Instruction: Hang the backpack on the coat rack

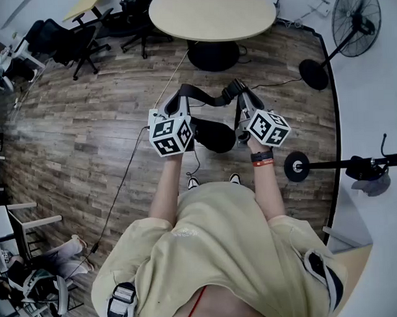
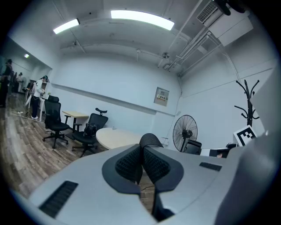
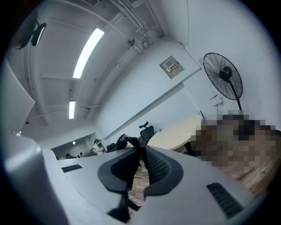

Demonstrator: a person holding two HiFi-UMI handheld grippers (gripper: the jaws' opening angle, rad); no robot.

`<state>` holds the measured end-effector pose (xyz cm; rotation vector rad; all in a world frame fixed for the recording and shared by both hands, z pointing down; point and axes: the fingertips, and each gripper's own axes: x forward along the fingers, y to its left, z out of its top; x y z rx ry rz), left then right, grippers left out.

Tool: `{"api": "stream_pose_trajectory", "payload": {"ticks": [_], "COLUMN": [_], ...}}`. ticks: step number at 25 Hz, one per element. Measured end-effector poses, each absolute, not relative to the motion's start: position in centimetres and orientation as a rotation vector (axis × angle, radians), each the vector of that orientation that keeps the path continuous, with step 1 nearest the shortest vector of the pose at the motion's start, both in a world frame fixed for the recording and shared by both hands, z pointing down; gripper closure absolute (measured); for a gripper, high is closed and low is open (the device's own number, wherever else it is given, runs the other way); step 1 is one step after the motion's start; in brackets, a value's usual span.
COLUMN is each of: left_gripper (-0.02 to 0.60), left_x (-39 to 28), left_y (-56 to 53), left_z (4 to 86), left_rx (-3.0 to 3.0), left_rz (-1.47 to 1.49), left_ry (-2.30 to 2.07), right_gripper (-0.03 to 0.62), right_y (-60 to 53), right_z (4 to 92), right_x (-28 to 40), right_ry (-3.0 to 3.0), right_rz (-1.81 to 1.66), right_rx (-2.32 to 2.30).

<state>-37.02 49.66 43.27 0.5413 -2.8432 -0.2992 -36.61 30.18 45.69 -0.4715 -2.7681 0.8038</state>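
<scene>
In the head view a black backpack (image 1: 214,136) hangs in front of the person, between the two grippers. Its strap (image 1: 206,96) runs from my left gripper (image 1: 175,103) across to my right gripper (image 1: 240,93). My left gripper (image 2: 141,149) is shut on a mesh loop of the strap (image 2: 150,139). In the right gripper view my right gripper (image 3: 141,151) is also shut, with black strap (image 3: 131,143) sticking out past the pads. The black coat rack (image 1: 296,166) stands to the right by the wall, something dark hanging on it. Its top hooks (image 2: 248,99) show in the left gripper view.
A round beige table (image 1: 213,14) stands ahead on the wood floor. A black pedestal fan (image 1: 353,16) is at the far right by the wall. Office chairs (image 1: 77,38) stand at the far left. A thin cable (image 1: 124,173) crosses the floor.
</scene>
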Motion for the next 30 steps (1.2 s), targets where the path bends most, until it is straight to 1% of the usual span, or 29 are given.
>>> {"api": "stream_pose_trajectory", "payload": {"ticks": [15,22,30], "left_gripper": [0.556,0.555,0.555], "left_x": [-34.0,-32.9,-32.1], "left_y": [42.9,36.0,24.5], "left_z": [41.9,42.4,44.2], "left_rx": [0.478,0.543,0.831], "left_rz": [-0.318,-0.326,-0.250], "left_ry": [-2.865,-2.832,-2.693], "right_gripper": [0.545,0.545,0.545], "right_y": [23.7,17.4,9.1], "right_z": [45.4,45.9,47.4], "right_x": [-33.9,-31.6,-27.8], "right_ry": [-2.714,-2.712,-2.748], "right_rz": [0.869,0.871,0.938], "right_rx": [-0.567,-0.519,-0.298]}}
